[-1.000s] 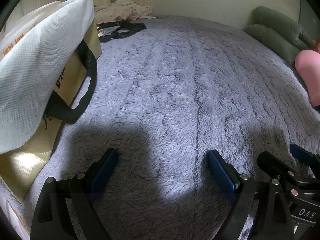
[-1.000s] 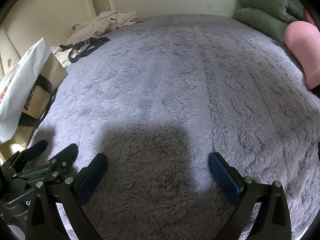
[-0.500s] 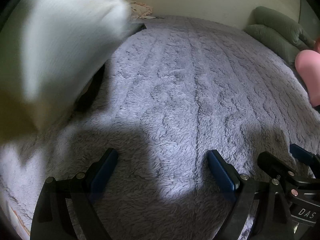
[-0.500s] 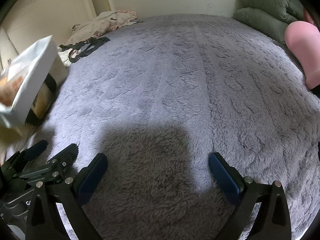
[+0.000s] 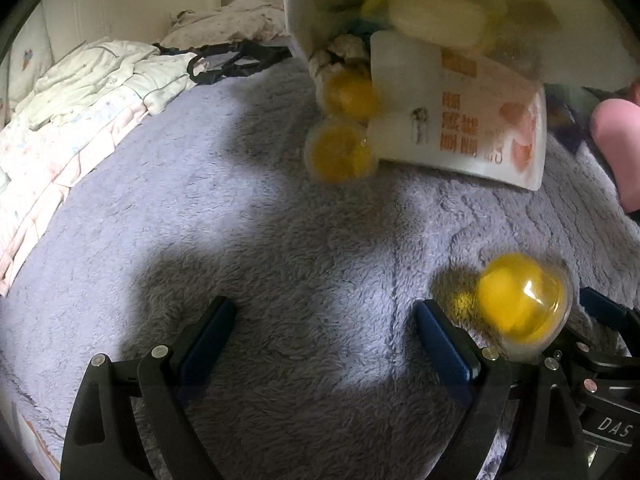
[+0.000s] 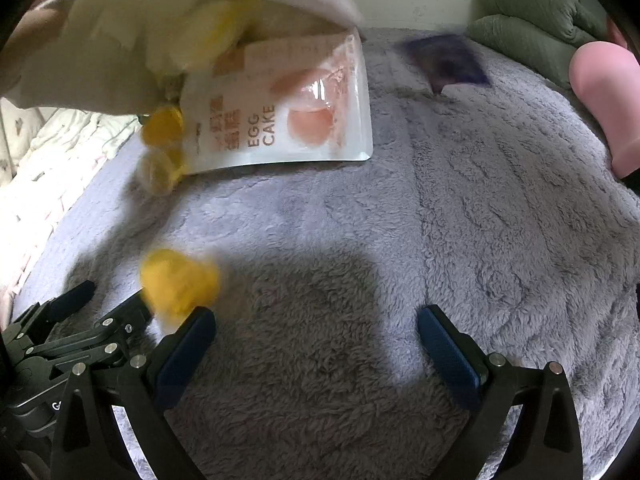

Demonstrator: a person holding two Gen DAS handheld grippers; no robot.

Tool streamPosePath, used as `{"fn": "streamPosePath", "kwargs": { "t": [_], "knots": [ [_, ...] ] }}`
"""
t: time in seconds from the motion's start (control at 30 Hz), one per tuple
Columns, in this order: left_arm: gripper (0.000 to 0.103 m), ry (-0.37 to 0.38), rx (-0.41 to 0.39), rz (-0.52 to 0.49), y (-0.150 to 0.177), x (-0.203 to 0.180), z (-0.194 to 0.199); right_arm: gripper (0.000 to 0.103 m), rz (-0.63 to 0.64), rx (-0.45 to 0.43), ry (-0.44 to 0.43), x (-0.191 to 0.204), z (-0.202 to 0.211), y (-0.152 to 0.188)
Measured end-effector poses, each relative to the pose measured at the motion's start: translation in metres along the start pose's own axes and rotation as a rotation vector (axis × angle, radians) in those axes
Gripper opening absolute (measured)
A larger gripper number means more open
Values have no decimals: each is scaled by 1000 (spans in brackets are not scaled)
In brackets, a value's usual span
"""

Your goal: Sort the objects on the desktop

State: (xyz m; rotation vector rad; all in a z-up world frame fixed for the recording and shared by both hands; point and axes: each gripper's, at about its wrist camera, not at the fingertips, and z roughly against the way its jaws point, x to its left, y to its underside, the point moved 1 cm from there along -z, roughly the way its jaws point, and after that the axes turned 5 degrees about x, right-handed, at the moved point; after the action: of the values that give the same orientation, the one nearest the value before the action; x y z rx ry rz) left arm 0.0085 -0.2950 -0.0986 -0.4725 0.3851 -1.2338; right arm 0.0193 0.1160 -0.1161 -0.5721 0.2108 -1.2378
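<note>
Snacks are being tipped from a bag [image 6: 200, 8] onto the bed [image 6: 480, 220]; both hand-held grippers [image 5: 324, 340] [image 6: 316, 344] are held apart, nothing sorted yet.

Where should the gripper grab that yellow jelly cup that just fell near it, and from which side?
The yellow jelly cup is blurred, probably rolling on the fluffy grey blanket, so wait until it settles. Then I would pinch its round clear sides, coming from above, because the dome looks smooth and curved. The open left gripper sits closest, with the cup just right of its right finger; the right gripper is open too.
</note>
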Motion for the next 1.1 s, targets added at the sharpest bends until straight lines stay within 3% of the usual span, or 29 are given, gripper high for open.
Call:
{"fn": "streamPosePath", "kwargs": {
  "t": [1.1],
  "knots": [
    [93,-3,4,1,3,-1,0,103,-3,1,-3,3,9,-5]
  ]
}}
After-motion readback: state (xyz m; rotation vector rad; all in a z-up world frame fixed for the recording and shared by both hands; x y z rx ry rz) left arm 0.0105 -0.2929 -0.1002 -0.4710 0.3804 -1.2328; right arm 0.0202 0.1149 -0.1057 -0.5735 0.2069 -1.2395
